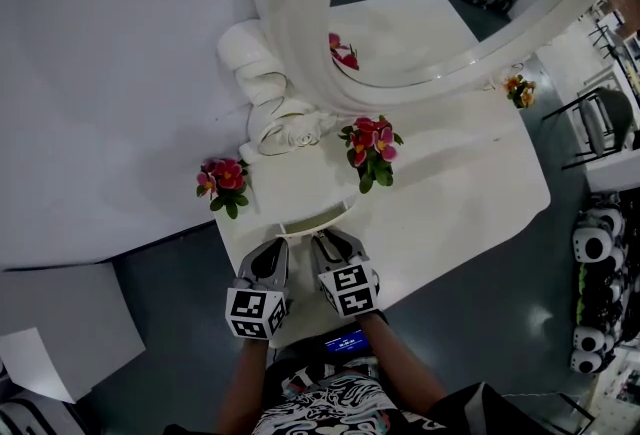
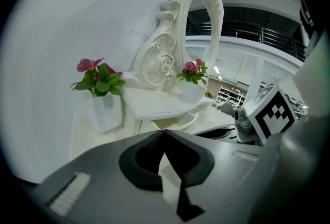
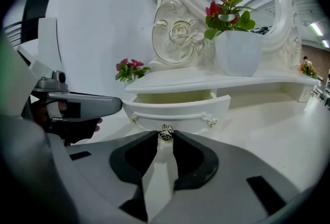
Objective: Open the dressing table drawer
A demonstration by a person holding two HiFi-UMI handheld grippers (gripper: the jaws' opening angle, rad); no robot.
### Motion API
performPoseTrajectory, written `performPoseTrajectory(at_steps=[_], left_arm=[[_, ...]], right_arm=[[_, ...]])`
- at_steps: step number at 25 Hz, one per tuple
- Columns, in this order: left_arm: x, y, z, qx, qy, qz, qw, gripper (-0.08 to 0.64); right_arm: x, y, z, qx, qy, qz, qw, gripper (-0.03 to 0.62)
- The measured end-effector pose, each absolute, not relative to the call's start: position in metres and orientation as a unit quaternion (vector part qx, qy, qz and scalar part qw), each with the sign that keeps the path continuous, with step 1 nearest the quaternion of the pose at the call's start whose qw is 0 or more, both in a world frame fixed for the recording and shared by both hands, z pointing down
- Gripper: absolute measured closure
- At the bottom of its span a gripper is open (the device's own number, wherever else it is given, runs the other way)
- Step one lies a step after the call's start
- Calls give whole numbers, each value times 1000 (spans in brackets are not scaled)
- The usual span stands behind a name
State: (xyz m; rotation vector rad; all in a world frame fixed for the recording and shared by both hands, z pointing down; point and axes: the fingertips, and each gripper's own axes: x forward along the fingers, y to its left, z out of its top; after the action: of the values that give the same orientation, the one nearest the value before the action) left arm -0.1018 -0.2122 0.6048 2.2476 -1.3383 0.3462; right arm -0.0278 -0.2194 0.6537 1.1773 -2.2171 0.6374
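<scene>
Right claw clamped on the drawer knob, mid-front of the partly open drawer dead ahead; pull line runs straight back toward the person. Left claw together, empty, alongside

Desk looked smooth, white, lacquered, faintly glossy. Drawer matched, with shiny metal knob. Right tool was matt grey plastic, black pads. Floor was dark, glossy.
</scene>
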Motion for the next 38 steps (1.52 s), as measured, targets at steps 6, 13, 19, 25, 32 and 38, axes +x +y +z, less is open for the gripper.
performPoseTrajectory(at_steps=[6, 13, 19, 25, 32, 38], left_arm=[[-101, -198, 596, 824, -495, 107, 253, 558], [-102, -198, 593, 820, -505, 97, 252, 558], [-102, -196, 592, 817, -509, 96, 253, 558], [-100, -192, 574, 820, -513, 86, 239, 558], [-94, -188, 539, 828, -514, 74, 213, 558], [-91, -182, 516, 835, -512, 65, 193, 558]], right_arm=[[-24, -203, 653, 431, -822, 250, 276, 495], [-23, -199, 651, 435, -822, 249, 269, 494], [-17, -194, 651, 437, -819, 252, 274, 474], [4, -187, 623, 473, -809, 241, 252, 552], [15, -180, 565, 498, -819, 213, 190, 589], [18, -172, 531, 511, -824, 178, 167, 589]])
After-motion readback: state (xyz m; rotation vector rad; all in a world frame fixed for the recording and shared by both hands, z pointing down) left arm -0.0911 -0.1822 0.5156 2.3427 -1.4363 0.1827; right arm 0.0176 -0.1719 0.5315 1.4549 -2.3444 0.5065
